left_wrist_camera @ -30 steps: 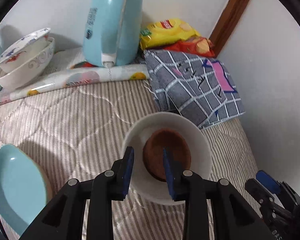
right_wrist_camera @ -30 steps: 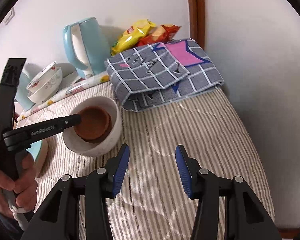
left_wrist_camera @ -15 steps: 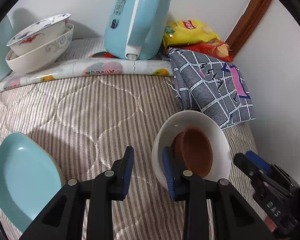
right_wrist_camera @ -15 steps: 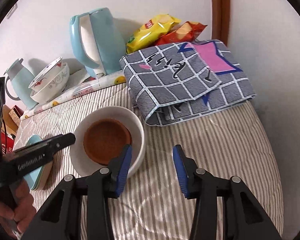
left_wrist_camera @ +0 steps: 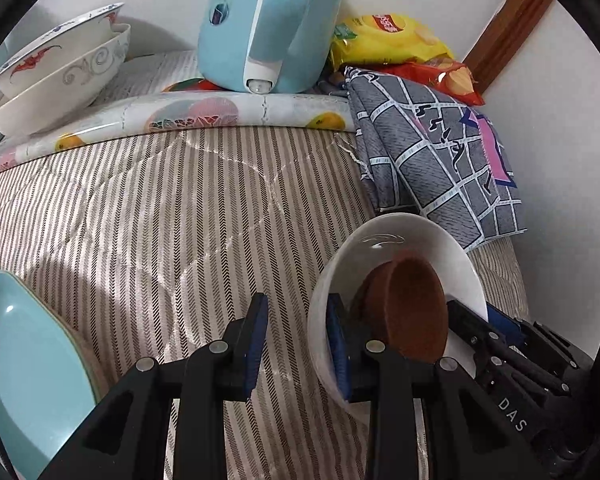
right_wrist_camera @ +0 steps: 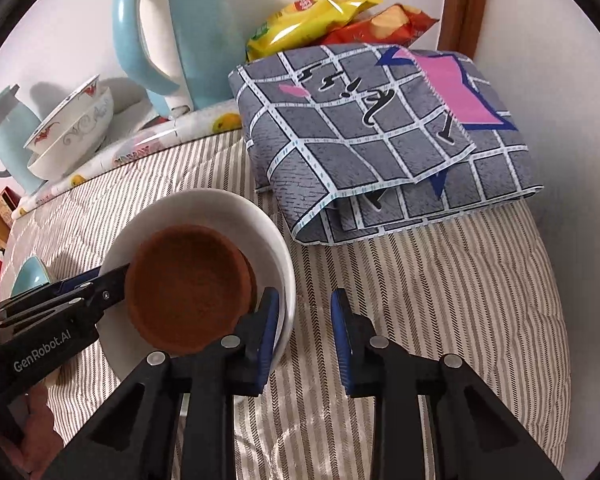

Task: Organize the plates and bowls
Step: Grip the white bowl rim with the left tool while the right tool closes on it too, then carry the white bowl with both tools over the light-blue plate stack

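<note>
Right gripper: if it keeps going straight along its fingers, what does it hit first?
Its jaws are closing astride the white bowl's rim. Going on, the right gripper would likely meet that rim first, then the striped quilt; depth is unclear.

The left gripper [left_wrist_camera: 296,344] is angled steeply down, its jaws parted. The right gripper [right_wrist_camera: 305,336], likewise angled down, is being closed. A hand [right_wrist_camera: 32,436] is seen on the left gripper's handle.

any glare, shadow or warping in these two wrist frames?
Left wrist: glare streak inside the white bowl, soft shadow on the striped quilt, kettle bulged by fisheye. Right wrist: shine on the yellow chip bag; dark vignette corners in both.
</note>
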`<state>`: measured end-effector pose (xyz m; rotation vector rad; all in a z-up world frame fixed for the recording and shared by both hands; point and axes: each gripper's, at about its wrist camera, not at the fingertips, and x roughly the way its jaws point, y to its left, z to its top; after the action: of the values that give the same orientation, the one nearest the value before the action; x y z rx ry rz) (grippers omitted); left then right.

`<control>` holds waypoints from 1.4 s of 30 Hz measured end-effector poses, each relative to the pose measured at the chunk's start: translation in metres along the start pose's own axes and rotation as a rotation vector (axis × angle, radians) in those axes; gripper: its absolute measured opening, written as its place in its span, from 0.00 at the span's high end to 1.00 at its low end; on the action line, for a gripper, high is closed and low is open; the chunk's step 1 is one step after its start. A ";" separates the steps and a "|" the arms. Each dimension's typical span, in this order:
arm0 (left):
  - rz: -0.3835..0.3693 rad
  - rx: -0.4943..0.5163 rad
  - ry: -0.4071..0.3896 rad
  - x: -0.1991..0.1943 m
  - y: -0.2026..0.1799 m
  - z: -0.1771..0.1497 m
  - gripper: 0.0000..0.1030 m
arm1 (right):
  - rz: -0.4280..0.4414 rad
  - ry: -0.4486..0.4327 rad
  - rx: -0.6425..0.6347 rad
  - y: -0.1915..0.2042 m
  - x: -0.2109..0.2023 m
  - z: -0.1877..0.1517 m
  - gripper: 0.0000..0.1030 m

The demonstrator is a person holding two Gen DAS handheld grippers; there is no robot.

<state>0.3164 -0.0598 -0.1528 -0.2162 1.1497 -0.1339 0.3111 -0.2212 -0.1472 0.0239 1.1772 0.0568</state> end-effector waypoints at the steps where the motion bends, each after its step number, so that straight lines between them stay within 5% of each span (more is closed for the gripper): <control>1: 0.004 0.003 0.004 0.002 0.000 0.001 0.73 | 0.000 0.009 0.003 0.000 0.002 0.001 0.72; 13: 0.021 0.023 0.022 0.016 -0.004 0.002 0.74 | 0.013 0.018 0.015 -0.003 0.010 0.002 0.65; 22: 0.038 0.070 -0.025 0.014 -0.024 -0.003 0.91 | 0.069 -0.035 0.020 0.004 0.005 -0.004 0.90; 42: 0.007 0.048 -0.041 -0.009 -0.016 -0.035 0.91 | 0.078 -0.040 0.111 -0.001 -0.018 -0.032 0.91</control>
<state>0.2811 -0.0770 -0.1540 -0.1718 1.1050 -0.1499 0.2747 -0.2238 -0.1433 0.1687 1.1378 0.0596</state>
